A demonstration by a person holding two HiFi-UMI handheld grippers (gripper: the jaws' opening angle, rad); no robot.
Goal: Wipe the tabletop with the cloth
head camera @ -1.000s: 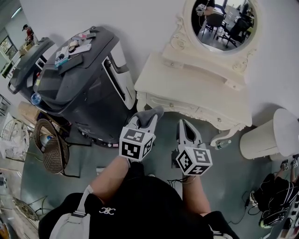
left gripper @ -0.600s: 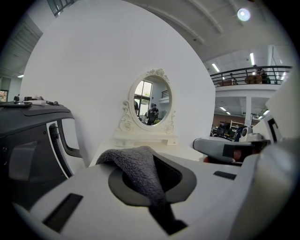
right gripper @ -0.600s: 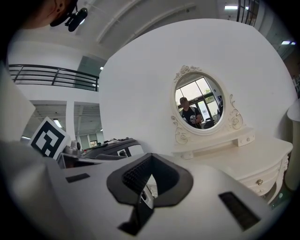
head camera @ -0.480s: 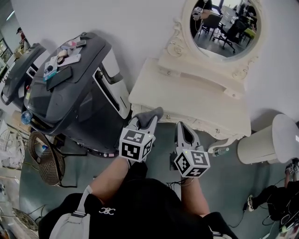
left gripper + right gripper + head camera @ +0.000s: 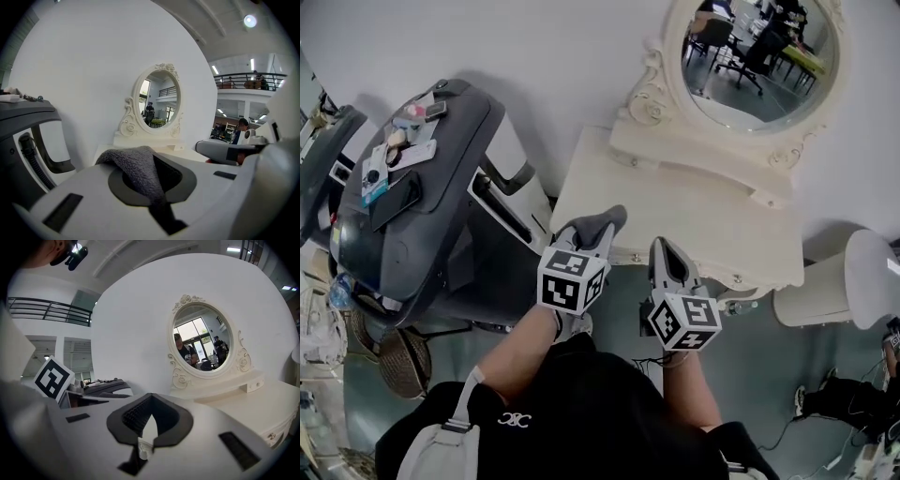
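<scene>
Head view with both gripper views. The left gripper [image 5: 587,246] is clamped on a grey cloth [image 5: 598,223]: in the left gripper view the fabric fills the gap between the dark jaw pads and folds up over the jaw tips. In the head view the cloth hangs at the tips of this gripper, over the near left corner of the cream tabletop [image 5: 694,211]. Whether the cloth touches the surface cannot be told.

The right gripper [image 5: 667,251] is held just to the right of the left gripper, level with it, each with its marker cube [image 5: 570,279] toward the person. Its jaws are closed together with nothing between them, as the right gripper view shows; its tips lie at the front edge of the tabletop.

The tabletop belongs to an ornate cream dressing table [image 5: 741,274] that extends ahead of both grippers and to the right of the right one. Its oval mirror [image 5: 759,52] stands beyond both grippers, at the back of the top against a white wall. A dark grey machine [image 5: 412,216] with small items on its upper surface stands to the left of the left gripper, beside the table. A white cylindrical container [image 5: 848,281] stands on the floor well to the right of the right gripper.
</scene>
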